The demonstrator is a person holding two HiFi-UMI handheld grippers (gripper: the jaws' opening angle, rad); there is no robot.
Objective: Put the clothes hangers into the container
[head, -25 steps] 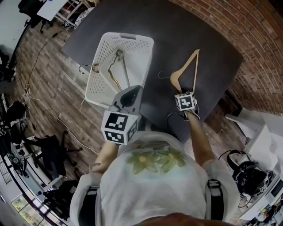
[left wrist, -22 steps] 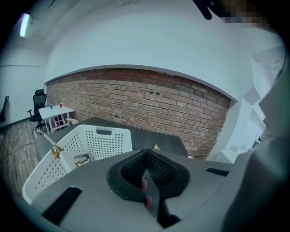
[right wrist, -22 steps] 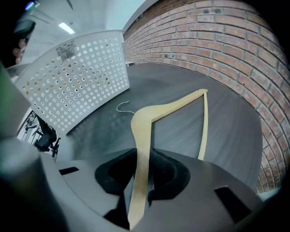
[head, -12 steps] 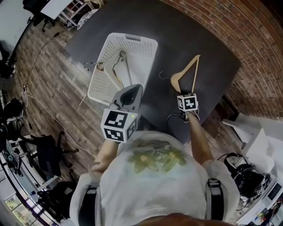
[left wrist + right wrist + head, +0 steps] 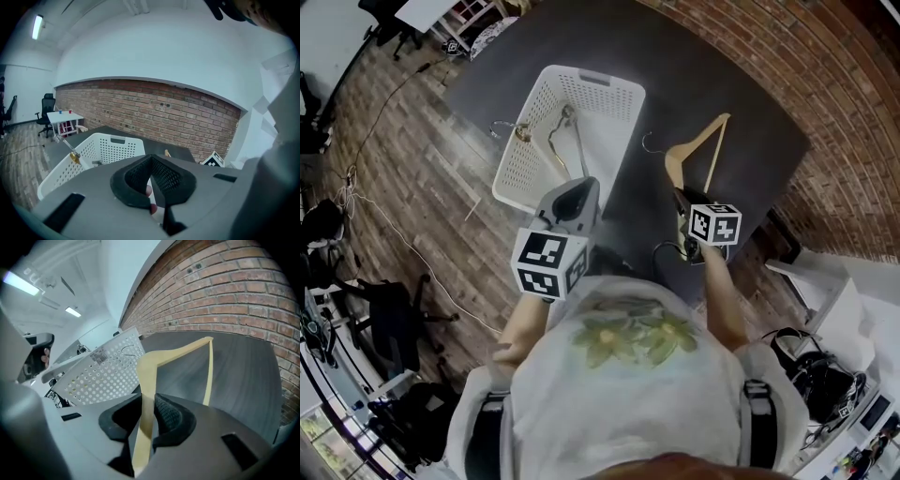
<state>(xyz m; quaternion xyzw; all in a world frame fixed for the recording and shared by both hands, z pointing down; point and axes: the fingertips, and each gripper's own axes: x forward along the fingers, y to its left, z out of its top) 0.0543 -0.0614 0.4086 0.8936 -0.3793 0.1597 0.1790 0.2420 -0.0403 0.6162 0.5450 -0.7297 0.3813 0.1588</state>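
Observation:
A pale wooden hanger [image 5: 701, 148] hangs tilted just above the dark table, its wire hook toward the white perforated basket [image 5: 614, 94]. My right gripper [image 5: 681, 198] is shut on one arm of that hanger [image 5: 151, 366]; its jaws have just been closing, and the wood sits pinched between the pads [image 5: 169, 412]. The basket [image 5: 96, 376] holds a couple of hangers [image 5: 569, 141], and one hook with a gold collar [image 5: 75, 157] sticks out over its left rim. My left gripper [image 5: 577, 190] hovers by the basket's near end, shut and empty [image 5: 151, 160].
The dark table [image 5: 750, 103] ends near a brick wall [image 5: 853, 84] at the right. Wooden floor [image 5: 412, 187] with cables lies left of the table, and office chairs [image 5: 389, 319] stand at the lower left. A white table [image 5: 63, 116] stands far off.
The right gripper has closed on the wooden hanger and lifted it off the table, tilting it. The left gripper has drifted slightly.

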